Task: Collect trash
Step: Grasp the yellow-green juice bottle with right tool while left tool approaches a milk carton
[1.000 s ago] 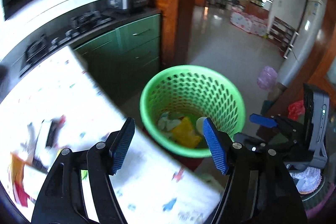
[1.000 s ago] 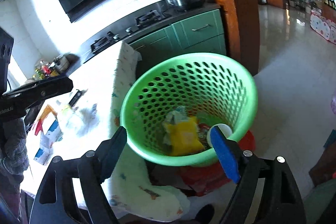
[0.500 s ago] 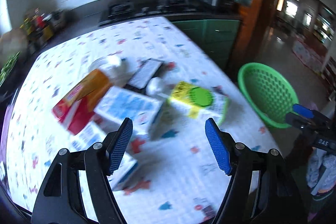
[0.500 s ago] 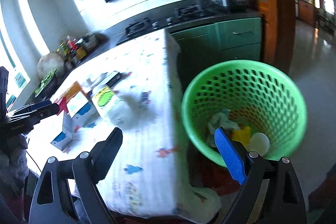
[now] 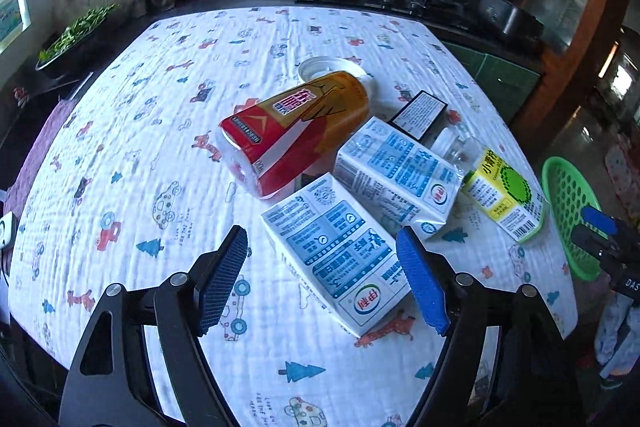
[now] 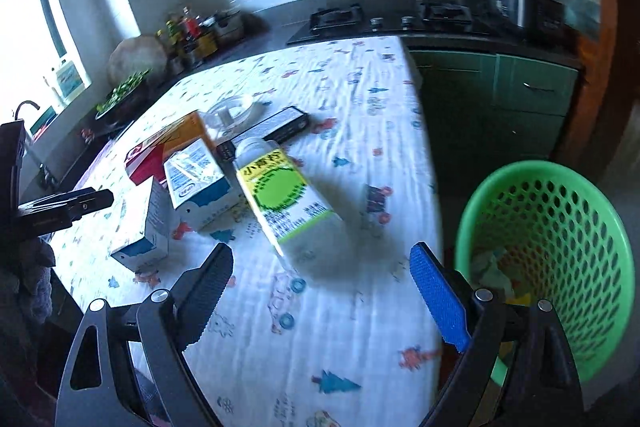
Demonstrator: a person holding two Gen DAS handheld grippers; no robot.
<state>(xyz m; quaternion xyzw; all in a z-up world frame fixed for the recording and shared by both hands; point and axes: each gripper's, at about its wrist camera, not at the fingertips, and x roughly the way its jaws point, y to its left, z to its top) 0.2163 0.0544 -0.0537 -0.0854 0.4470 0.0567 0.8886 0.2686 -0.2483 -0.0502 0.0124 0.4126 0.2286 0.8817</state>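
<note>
Left wrist view: left tongs (image 5: 322, 273) gape wide and empty over a milk carton (image 5: 336, 251) near the tabletop's (image 5: 120, 131) front edge. Right tongs (image 6: 322, 291) hang equally wide. Green basket (image 6: 560, 267) beside the right edge already holds scraps; several cartons remain.

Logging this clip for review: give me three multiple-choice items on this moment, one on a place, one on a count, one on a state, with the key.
1. Where is the green basket?
A. on the table
B. beside the table's edge, below its top
C. on the stove

2. How many blue-and-white cartons lie on the tablecloth?
A. one
B. two
C. four

3. The left gripper is:
A. open and empty
B. shut on a carton
C. holding a bottle

Key: B, the basket shows past the cloth's edge; B, near carton and far carton; A, its fingers stand apart with nothing gripped.
</note>
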